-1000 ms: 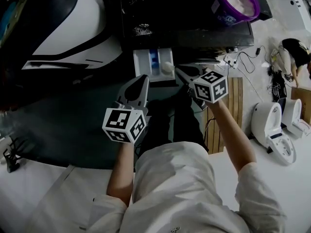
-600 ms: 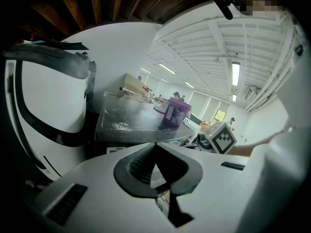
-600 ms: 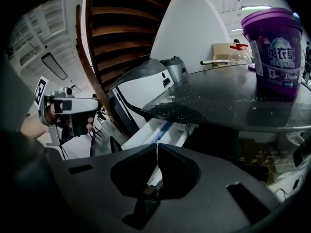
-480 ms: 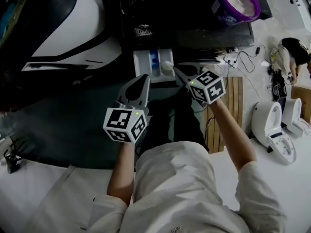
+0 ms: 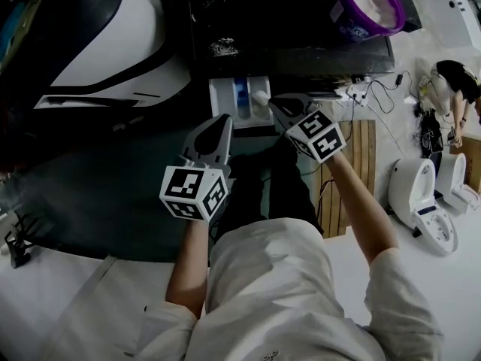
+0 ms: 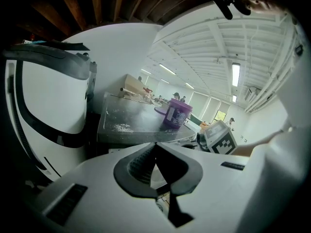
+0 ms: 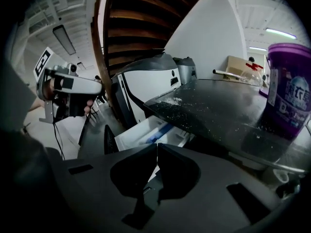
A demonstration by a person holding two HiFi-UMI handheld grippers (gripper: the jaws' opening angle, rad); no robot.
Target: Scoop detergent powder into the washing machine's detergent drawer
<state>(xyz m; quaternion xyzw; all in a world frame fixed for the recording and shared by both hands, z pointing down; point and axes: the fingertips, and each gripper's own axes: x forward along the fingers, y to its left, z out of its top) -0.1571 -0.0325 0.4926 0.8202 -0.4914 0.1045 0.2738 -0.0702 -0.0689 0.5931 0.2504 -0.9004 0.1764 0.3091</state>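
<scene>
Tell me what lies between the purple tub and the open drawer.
Only the washer's dark top, speckled with spilled powder; the right gripper view shows it.

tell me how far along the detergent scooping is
Done: the detergent drawer is pulled open, and the purple detergent tub stands uncovered on the washing machine.
In hand: the right gripper holds a white scoop over the drawer; the left gripper is shut and empty.
Left: any powder in the drawer isn't visible; closing the drawer remains.

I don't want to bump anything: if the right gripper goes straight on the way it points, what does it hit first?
Likely the open drawer, just ahead of the right gripper and the scoop it holds; depth is unclear.
</scene>
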